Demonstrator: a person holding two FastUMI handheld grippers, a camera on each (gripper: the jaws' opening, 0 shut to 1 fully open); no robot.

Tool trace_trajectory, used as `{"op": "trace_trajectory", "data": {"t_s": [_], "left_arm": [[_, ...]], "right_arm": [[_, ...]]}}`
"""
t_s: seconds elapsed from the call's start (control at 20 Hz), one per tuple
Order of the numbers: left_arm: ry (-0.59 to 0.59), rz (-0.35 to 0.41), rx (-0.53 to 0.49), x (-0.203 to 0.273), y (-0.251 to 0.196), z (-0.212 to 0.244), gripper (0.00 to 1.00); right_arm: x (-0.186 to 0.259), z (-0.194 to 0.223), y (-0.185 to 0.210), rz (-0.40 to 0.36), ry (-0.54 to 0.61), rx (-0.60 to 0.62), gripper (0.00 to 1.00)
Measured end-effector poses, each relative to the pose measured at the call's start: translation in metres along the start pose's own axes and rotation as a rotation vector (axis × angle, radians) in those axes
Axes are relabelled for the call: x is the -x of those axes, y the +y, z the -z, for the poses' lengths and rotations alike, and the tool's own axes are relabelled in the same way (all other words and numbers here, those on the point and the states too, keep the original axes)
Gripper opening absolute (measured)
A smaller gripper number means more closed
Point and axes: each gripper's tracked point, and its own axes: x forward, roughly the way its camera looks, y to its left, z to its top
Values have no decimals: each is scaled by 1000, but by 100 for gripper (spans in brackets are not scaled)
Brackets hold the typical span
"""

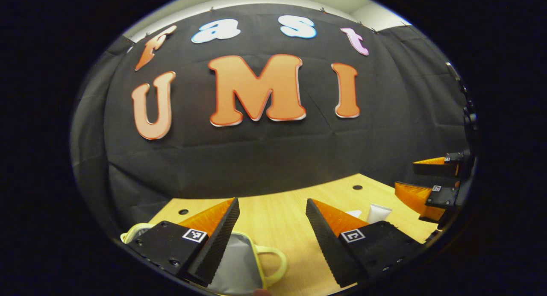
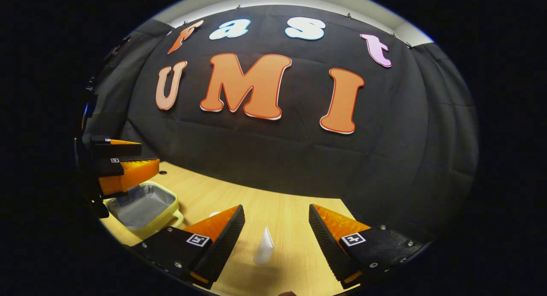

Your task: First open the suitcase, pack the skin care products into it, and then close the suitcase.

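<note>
wooden table (image 2: 239, 202) carries the open yellow suitcase (image 2: 143, 208), grey lining showing; left gripper (image 1: 272, 227) hangs spread above it, grasping nothing. right gripper (image 2: 276, 234), also spread, hovers over a white tube (image 2: 264, 248) lying nearby

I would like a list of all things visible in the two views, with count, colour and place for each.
suitcase: one, pale yellow with grey lining, open on the table, under the left gripper.
tube: one, white, upright on the table between the right gripper's fingers, not touched.
white item: one, partly hidden behind a finger beside the tube; cannot tell what it is.
table: one, light wood, with small dark holes.
wall: one, black cloth, behind the table.
left gripper: one, open, above the suitcase.
right gripper: one, open, around the tube.
</note>
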Motion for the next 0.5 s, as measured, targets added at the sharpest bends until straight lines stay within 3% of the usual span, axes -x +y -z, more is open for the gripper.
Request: {"op": "trace_trajectory", "data": {"t_s": [0.3, 0.5], "left_arm": [[48, 86, 1, -17, -57, 33, 100], [117, 121, -21, -28, -87, 79, 100]], "right_arm": [[2, 23, 1, -41, 14, -8, 96], [1, 48, -4, -55, 39, 2, 96]]}}
